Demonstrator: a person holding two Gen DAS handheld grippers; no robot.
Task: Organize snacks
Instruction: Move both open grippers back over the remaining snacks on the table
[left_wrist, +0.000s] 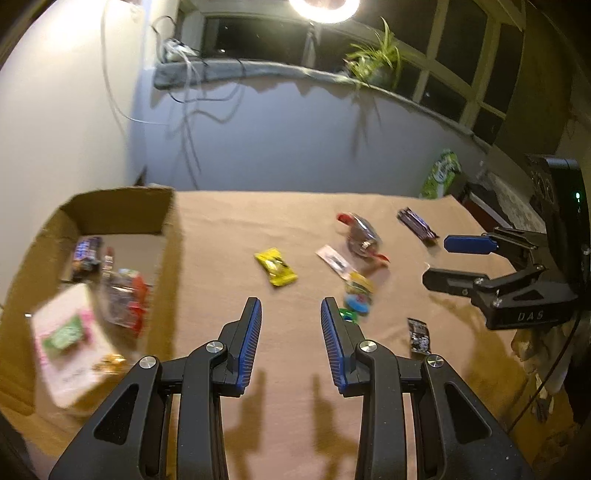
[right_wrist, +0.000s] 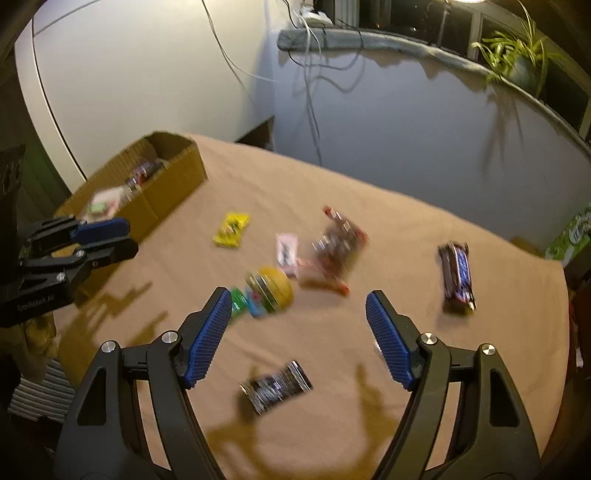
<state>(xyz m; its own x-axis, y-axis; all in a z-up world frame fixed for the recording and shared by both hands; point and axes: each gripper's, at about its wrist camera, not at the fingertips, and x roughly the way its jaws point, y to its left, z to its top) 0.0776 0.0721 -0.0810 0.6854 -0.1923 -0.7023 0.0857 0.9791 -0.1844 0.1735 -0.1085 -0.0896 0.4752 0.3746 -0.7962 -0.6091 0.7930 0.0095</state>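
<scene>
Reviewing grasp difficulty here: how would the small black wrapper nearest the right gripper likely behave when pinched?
The black wrapper lies flat on the tablecloth, so it is probably thin and light. Its crinkled foil look suggests floppy, maybe slippery. It is unlikely to roll.

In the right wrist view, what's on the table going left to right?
cardboard box → yellow packet → small black wrapper → clear bag with red ends → dark chocolate bar

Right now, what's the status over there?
Left gripper and right gripper open, empty. Cardboard box part filled; yellow packet, chocolate bar loose on table. Nothing blocking.
</scene>
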